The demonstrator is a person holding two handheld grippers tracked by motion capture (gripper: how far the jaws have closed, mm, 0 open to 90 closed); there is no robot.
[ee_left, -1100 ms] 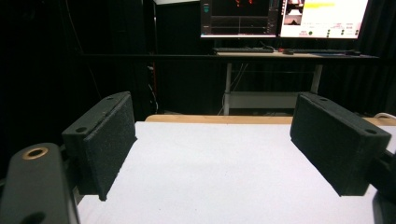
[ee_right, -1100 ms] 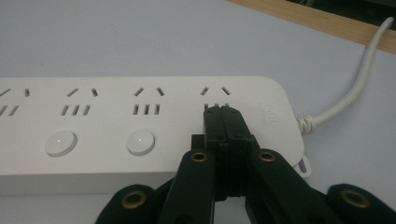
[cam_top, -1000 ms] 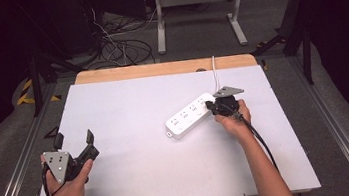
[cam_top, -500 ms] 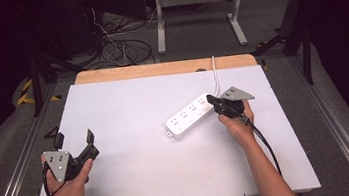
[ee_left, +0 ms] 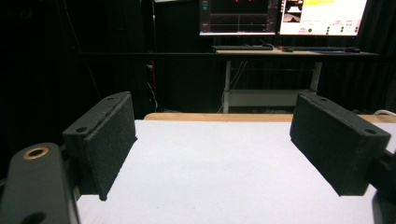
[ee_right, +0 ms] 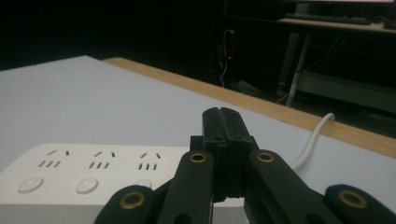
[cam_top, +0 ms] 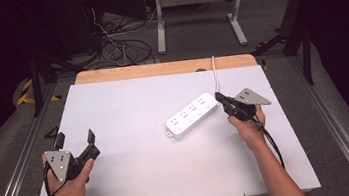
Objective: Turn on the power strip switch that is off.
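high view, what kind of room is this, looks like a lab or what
Most likely a lab or recording workspace, not a home. A white work table bears a white power strip, loose cables lie on the grey floor behind it, and the left gripper view shows lit monitors on a desk amid dark surroundings.

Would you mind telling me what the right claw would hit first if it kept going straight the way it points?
Most likely the power strip: the shut right claw points at its cord end and sits right beside it. Whether they already touch is unclear.
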